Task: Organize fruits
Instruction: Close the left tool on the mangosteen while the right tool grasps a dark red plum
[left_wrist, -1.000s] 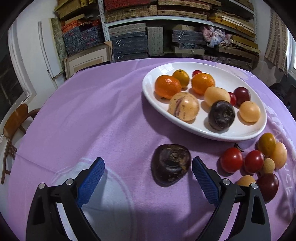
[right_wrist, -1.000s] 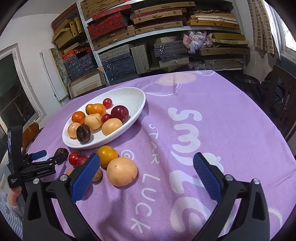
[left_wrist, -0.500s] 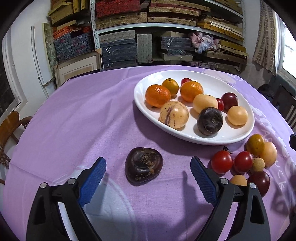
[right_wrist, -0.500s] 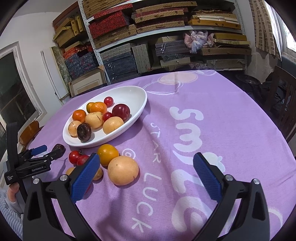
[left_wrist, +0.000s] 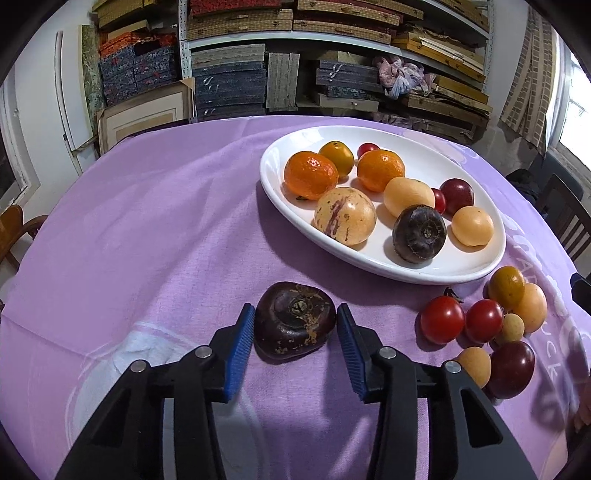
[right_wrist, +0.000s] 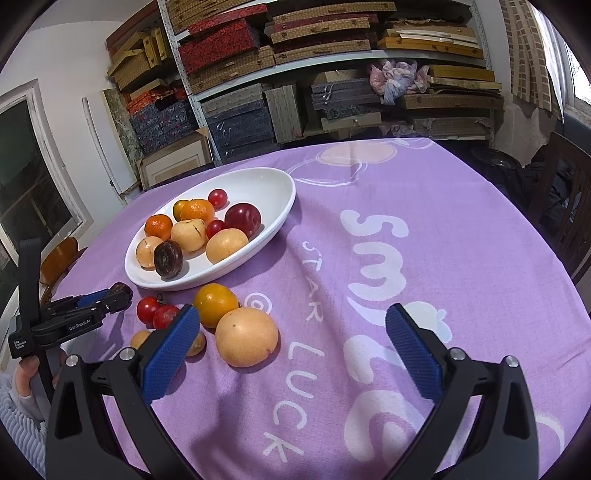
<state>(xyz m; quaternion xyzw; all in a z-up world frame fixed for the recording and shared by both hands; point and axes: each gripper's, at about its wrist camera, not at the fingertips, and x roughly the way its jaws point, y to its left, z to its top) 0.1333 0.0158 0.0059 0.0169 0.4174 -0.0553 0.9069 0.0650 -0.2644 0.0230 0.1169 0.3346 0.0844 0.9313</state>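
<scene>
A dark purple fruit lies on the purple tablecloth in front of the white oval plate. My left gripper is closing on it, and both blue pads touch its sides. In the right wrist view the same fruit peeks out between the left gripper's fingertips. Several fruits fill the plate: oranges, yellow ones, a second dark fruit. My right gripper hangs open over the cloth with nothing between its fingers, beside a large yellow fruit.
Loose fruits lie in a cluster right of the held one: cherry tomatoes, small yellow ones, a dark plum, an orange fruit. Wooden chairs stand at the table's edge. Shelves of boxes line the back wall.
The left gripper shifted so the dark fruit sits centred, then its jaws closed from wide open onto the fruit's sides. The right gripper has stayed still and open.
</scene>
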